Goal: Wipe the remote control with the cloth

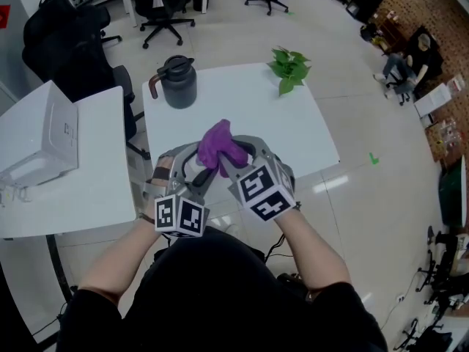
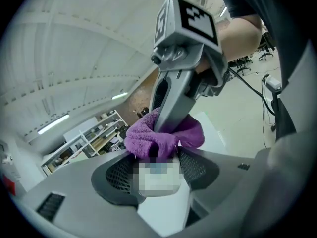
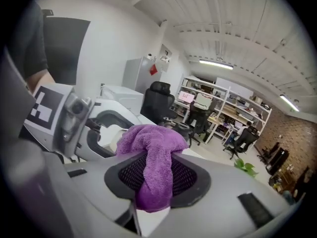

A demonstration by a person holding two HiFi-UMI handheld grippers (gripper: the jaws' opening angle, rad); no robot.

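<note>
Remote [image 3: 111,134] clamped in the left claw [image 2: 157,175], right claw [image 3: 157,175] pinching the cloth [image 3: 154,148], bunched against the remote's tip, just above the table [image 1: 249,97]. Looks like mid-wipe; next, drag the cloth along its body.

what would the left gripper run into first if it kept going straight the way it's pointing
The purple cloth, bunched in the right gripper's jaws just beyond the white remote control that the left gripper holds. They look already touching, though depth is unclear.
</note>
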